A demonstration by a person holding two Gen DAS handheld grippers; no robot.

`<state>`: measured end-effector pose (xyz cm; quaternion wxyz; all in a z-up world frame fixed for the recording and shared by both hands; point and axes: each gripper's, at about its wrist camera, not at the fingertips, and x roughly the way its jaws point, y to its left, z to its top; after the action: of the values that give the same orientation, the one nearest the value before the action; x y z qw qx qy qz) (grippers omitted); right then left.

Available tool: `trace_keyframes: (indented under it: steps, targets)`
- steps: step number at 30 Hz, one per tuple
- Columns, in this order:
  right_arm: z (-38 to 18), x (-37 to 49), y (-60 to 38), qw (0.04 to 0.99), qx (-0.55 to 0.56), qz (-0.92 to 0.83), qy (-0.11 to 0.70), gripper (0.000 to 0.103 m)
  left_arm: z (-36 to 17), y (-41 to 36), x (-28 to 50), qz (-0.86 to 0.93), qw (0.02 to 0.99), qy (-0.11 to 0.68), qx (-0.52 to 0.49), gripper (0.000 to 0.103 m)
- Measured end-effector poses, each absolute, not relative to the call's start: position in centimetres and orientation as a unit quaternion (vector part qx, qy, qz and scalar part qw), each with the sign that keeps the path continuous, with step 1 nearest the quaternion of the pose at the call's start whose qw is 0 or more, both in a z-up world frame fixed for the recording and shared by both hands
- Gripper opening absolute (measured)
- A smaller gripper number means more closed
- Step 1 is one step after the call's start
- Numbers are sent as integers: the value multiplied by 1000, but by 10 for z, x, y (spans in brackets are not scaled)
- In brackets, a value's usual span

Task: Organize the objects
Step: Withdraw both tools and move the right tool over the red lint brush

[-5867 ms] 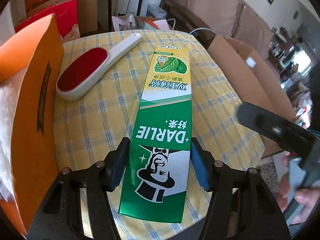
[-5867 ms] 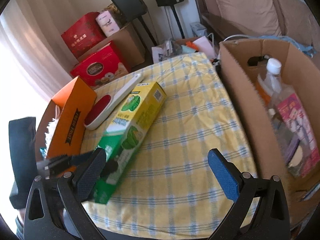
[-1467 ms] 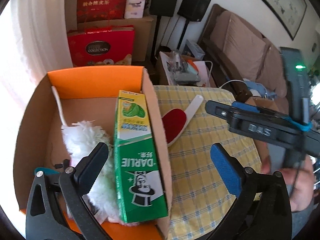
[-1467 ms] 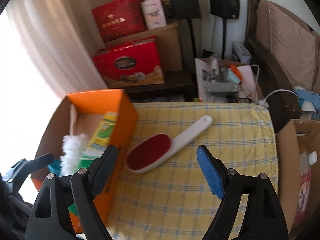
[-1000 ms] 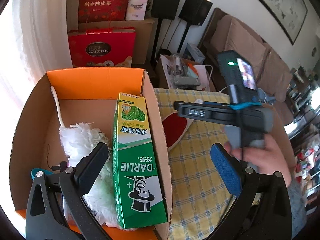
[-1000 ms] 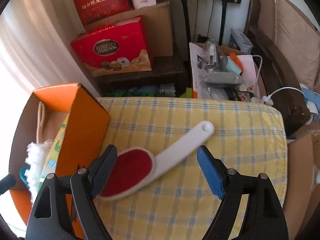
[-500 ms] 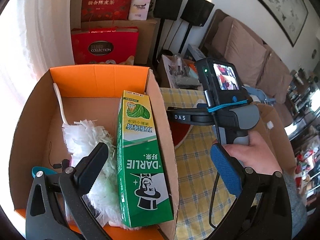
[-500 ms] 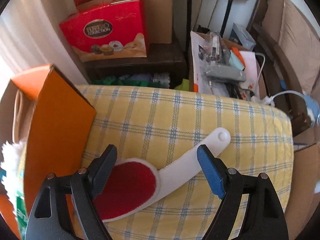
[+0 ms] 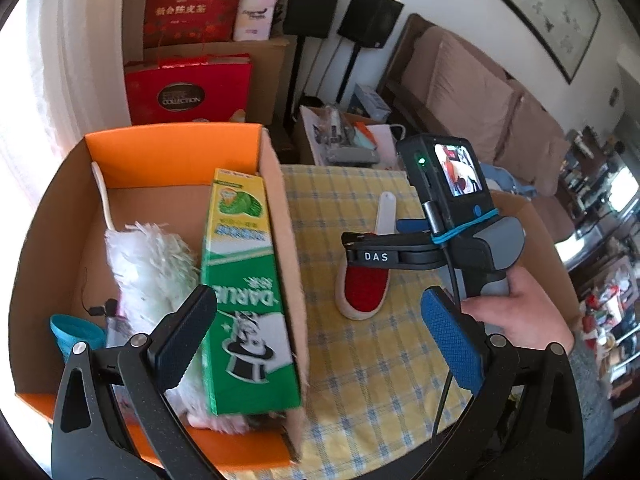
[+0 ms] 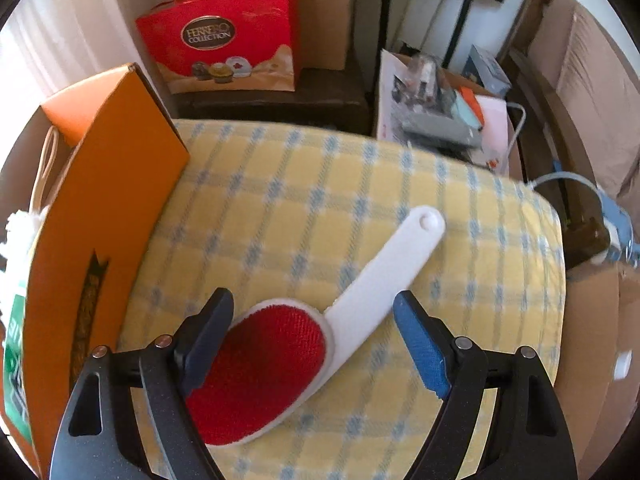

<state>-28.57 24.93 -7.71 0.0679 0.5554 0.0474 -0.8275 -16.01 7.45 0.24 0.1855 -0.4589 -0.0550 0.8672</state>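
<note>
From your left gripper (image 9: 316, 332), with its jaws wide apart and holding nothing, you see the green toothpaste box (image 9: 244, 280) and fluffy white duster (image 9: 148, 256) already put away in the orange cardboard box (image 9: 280, 208) at the table's left edge. From your right gripper (image 10: 312, 328), jaws also wide apart, you see the red lint brush with a white handle (image 10: 320, 328) lying on the yellow checked tablecloth (image 10: 320, 200) between the fingers, ready to grab. The box wall stands close on the left, so you will probably need to lift over it.

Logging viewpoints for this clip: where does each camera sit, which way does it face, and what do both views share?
Left wrist: rides the open left tool, above the orange cardboard box holding the green toothpaste carton; shows the right hand.
Right wrist: rides the open right tool, low over the red-and-white lint brush; no hand shows.
Shared: box, brush, yellow checked tablecloth.
</note>
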Motion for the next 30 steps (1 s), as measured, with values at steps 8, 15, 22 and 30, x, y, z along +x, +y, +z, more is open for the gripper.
trace_keyframes:
  steps: [8,15,22,30]
  targets:
    - [-76,-245,284,74,561,-824,18,84,6,99,-124,866,214,-37,-451,102]
    - [-75,-219,311,69,560,-825,-16,84,4,119,-95,869,230,-23,-438,102]
    - [-65,-207,325,72,545,-832,-69,82,-16,136,-82,865,235,-23,-443,102]
    - [-48,-185,347,71,517,-844,-123,82,-32,155,-90,870,227,-20,-437,102]
